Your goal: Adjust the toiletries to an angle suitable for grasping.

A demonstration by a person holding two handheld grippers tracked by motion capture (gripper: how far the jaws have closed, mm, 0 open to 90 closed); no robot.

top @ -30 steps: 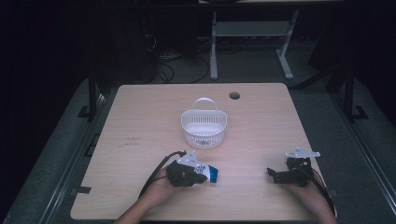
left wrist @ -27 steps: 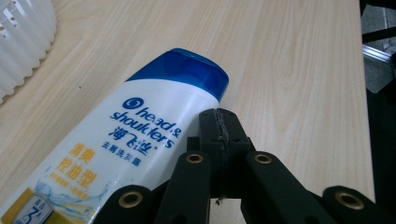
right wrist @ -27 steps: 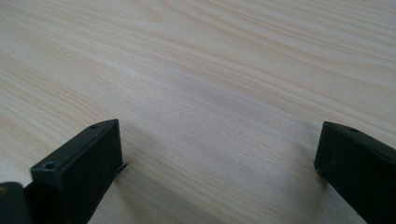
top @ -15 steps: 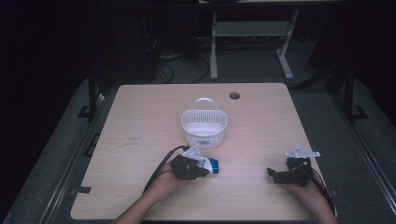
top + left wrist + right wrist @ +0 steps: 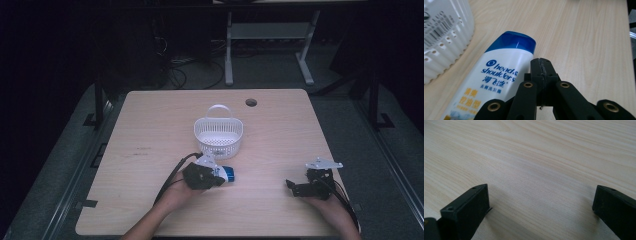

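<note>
So the left gripper (image 5: 541, 62) has its jaws pressed together on nothing, and the shampoo bottle (image 5: 499, 82) lies flat on the table (image 5: 150, 130) just beside its tips, to their left in the left gripper view, long axis roughly parallel to the jaws, blue cap (image 5: 511, 42) pointing away. Basket (image 5: 218, 135) is near, past the cap. Right gripper (image 5: 541, 202) sits spread, well apart, so left's obviously closer.

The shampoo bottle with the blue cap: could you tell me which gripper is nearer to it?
Left. The left gripper lies right beside the shampoo bottle, jaws shut; the right gripper rests well off to its right, open.
</note>
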